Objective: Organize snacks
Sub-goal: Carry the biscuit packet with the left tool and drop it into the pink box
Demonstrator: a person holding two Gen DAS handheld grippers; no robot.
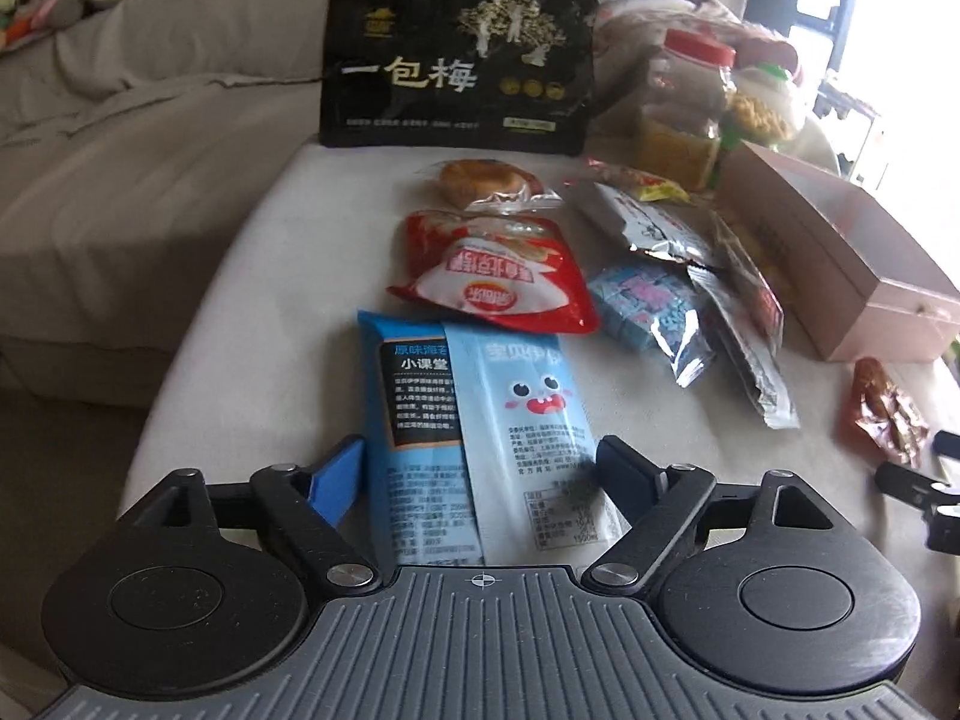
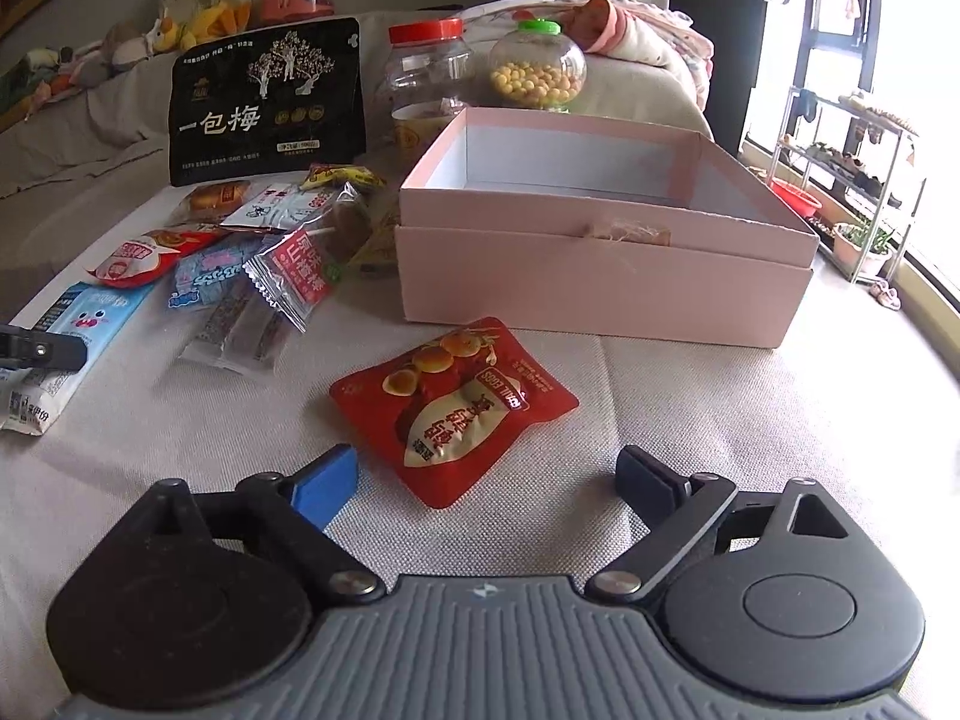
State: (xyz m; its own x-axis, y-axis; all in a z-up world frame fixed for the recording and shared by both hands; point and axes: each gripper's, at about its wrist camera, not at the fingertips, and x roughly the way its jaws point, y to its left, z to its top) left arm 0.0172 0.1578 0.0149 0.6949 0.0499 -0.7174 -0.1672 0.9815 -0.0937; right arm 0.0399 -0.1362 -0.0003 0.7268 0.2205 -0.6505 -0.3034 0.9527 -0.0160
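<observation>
My left gripper (image 1: 480, 471) stands open over the table, and a light-blue cartoon snack packet (image 1: 480, 396) lies flat between its fingers without the pads pressing on it. In the right wrist view my right gripper (image 2: 486, 474) is open as well, just short of a red snack pouch (image 2: 456, 402) that rests on the cloth. Behind that pouch stands an open pink box (image 2: 600, 276), and nothing shows inside it. Loose snacks lie to the left of the box: a red-and-white chip bag (image 1: 498, 276), a wrapped bun (image 1: 480, 180) and several small packets (image 1: 654, 300).
A big black plum bag (image 1: 456, 60) stands upright at the table's far edge. Beside it are a red-lidded jar (image 2: 429, 60) and a green-lidded jar (image 2: 540, 66) of yellow balls. A grey sofa (image 1: 120, 150) lies to the left, and a rack (image 2: 852, 180) by the window to the right.
</observation>
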